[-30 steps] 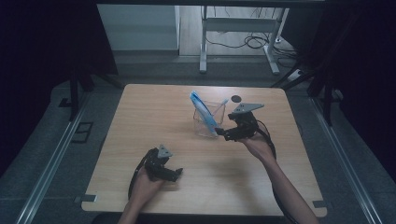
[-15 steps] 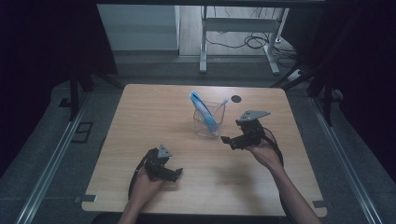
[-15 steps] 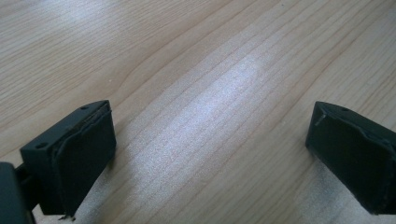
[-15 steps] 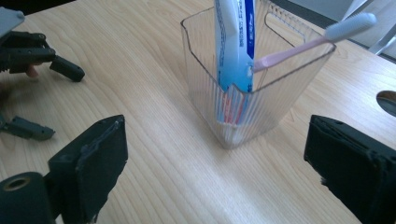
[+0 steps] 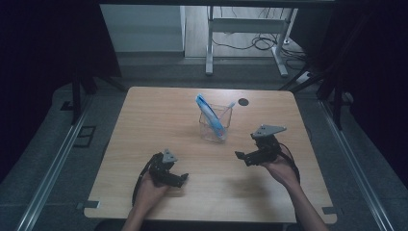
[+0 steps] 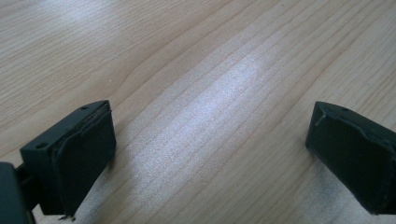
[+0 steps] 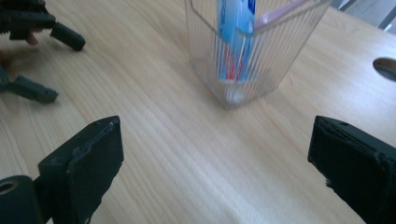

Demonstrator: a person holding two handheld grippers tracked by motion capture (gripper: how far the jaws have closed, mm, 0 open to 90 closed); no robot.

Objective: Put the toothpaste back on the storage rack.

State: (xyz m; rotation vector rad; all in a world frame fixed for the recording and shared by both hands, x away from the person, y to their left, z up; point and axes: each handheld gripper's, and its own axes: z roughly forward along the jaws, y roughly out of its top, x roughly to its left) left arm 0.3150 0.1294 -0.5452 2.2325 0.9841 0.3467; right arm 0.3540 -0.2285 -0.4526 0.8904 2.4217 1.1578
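A clear ribbed cup point(image 5: 214, 127) point(image 7: 252, 56) stands upright at the table's middle. A blue toothpaste tube point(image 5: 208, 111) point(image 7: 236, 28) and a toothbrush point(image 5: 226, 109) point(image 7: 285, 11) lean inside it. My right gripper point(image 5: 243, 158) point(image 7: 215, 158) hovers to the right of the cup and nearer the person. Its jaws have just been opening and stand open with nothing between them. My left gripper point(image 5: 180, 179) point(image 6: 210, 154) rests low at the front left of the table point(image 5: 144, 125), open over bare wood. It also appears far off in the right gripper view point(image 7: 56, 63).
A round cable hole point(image 5: 243, 102) point(image 7: 385, 67) lies in the table behind the cup. Metal desk legs point(image 5: 209, 48) and cables stand on the floor beyond the far edge. Rails run along both sides of the table.
My right gripper has drawn back from beside the cup toward the person and sunk a little. The left gripper has kept still.
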